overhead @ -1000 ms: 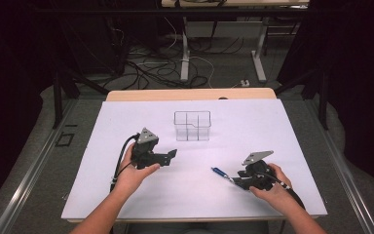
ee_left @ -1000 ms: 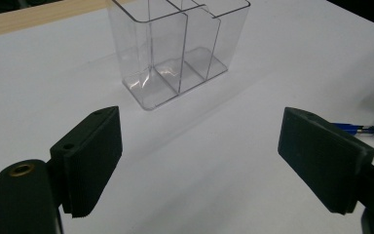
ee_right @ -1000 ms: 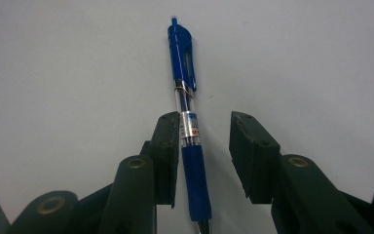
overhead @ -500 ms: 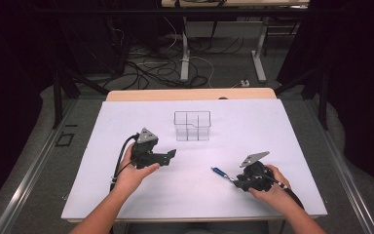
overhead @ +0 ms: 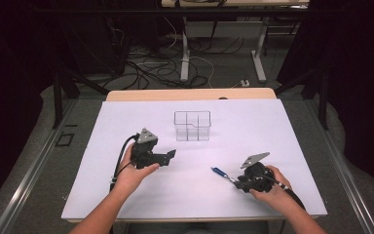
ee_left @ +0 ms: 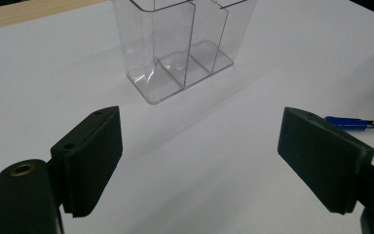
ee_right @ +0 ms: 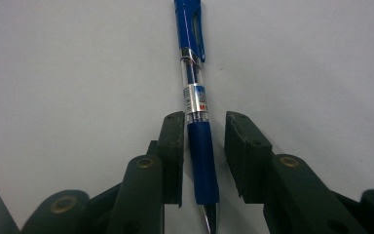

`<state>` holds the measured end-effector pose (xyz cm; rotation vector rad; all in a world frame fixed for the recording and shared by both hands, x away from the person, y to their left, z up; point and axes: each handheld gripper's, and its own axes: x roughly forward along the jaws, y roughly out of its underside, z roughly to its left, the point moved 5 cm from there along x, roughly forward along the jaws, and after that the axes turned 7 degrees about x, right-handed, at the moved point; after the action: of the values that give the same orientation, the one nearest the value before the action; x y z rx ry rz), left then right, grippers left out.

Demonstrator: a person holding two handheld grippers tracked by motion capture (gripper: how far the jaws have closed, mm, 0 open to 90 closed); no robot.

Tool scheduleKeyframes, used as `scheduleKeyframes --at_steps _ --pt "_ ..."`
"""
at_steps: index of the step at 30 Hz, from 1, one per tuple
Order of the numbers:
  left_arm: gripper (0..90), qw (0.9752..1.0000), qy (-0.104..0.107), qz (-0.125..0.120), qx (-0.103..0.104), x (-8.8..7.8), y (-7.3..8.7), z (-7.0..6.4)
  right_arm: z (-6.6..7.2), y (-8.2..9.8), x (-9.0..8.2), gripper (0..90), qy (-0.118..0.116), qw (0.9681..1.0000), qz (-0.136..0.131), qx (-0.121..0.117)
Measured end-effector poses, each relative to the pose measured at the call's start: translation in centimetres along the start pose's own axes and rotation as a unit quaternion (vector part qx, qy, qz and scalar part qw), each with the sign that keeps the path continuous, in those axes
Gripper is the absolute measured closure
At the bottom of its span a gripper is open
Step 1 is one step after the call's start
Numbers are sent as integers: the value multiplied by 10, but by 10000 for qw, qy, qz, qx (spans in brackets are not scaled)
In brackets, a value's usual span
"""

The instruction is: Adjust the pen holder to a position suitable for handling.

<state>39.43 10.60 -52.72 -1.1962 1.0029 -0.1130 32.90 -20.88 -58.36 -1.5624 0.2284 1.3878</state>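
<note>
A blue pen [overhead: 220, 172] lies flat on the white table, front right. My right gripper [overhead: 237, 181] straddles its blue grip end. In the right gripper view the pen [ee_right: 197, 97] runs between the jaws of this gripper [ee_right: 203, 156]; the left pad touches it and a thin gap remains at the right pad. A clear plastic organizer [overhead: 192, 126] with several compartments stands upright at the table's middle back. My left gripper [overhead: 171, 157] hovers left of centre, wide open and holding nothing, facing the organizer [ee_left: 180, 44]. The left gripper view [ee_left: 199, 165] also catches the pen [ee_left: 353, 123] at its right edge.
The white sheet [overhead: 272, 126] covers the table, with a wooden strip [overhead: 190, 94] showing along the far edge. Beyond the table are floor cables [overhead: 151, 68] and desk legs [overhead: 185, 44]. Dark curtains flank both sides.
My right gripper has crept a little left and forward along the pen, and its jaws now sit narrow around the grip. The left gripper has held still.
</note>
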Motion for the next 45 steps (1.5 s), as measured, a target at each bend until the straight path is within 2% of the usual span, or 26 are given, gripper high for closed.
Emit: scheduleKeyframes --at_steps 4,5,7,9,15,18,19,22,24,25,26,27,29,33,36,38,39,40,41,42,44,45 --pt "167 10000 1 10 -3 0 0 0 0 0 0 726 54 10000 49 -57" --pt "167 10000 1 10 -5 0 0 0 0 0 1 735 76 10000 -16 -51" --pt "167 10000 16 35 30 0 1 1 0 0 1 762 115 9998 17 -142" --pt "167 10000 9 21 -8 0 1 1 1 0 1 783 100 9999 41 -76" --pt "168 10000 3 11 -33 0 1 2 1 -1 1 797 84 9999 93 -86" --pt "168 10000 -7 3 -28 0 1 2 2 -2 1 798 137 9999 68 -23" --pt "167 10000 -9 0 -32 0 0 2 1 -2 1 799 129 9998 131 -102" --pt "167 10000 -6 27 -8 0 1 3 1 -3 1 799 101 9998 162 -86" --pt "167 10000 -12 22 -20 0 1 3 1 -3 0 800 96 9997 224 51" --pt "167 10000 -10 38 7 -1 1 3 1 -3 1 800 95 9998 142 70" --pt "167 10000 1 25 6 -1 1 4 1 -4 3 800 36 10000 -19 72" --pt "168 10000 -7 28 6 0 1 4 0 -4 3 800 7 10000 -16 65" --pt "167 10000 -11 41 7 0 1 4 0 -3 0 801 -13 9997 234 101" --pt "168 10000 -12 51 20 0 2 4 0 -3 -1 802 -122 9994 288 175" --pt "168 10000 -24 36 -10 2 1 3 -1 -5 -2 802 -277 9987 309 293" --pt "168 10000 -29 72 15 1 1 3 -2 -7 -3 802 -423 9983 310 263" --pt "167 10000 -7 70 6 2 1 3 -2 -8 -5 802 -430 9975 476 292" --pt "167 10000 -12 60 10 2 1 4 -1 -10 -2 802 -526 9977 199 378" --pt "168 10000 -15 62 7 2 1 4 0 -12 0 802 -582 9973 37 456" --pt "168 10000 -8 62 0 2 1 4 1 -12 -2 803 -639 9968 142 467" --pt "167 10000 -7 75 -14 2 1 4 0 -13 -8 802 -605 9955 606 415" --pt "167 10000 -6 75 -19 2 1 4 3 -16 -1 802 -790 9955 97 510"
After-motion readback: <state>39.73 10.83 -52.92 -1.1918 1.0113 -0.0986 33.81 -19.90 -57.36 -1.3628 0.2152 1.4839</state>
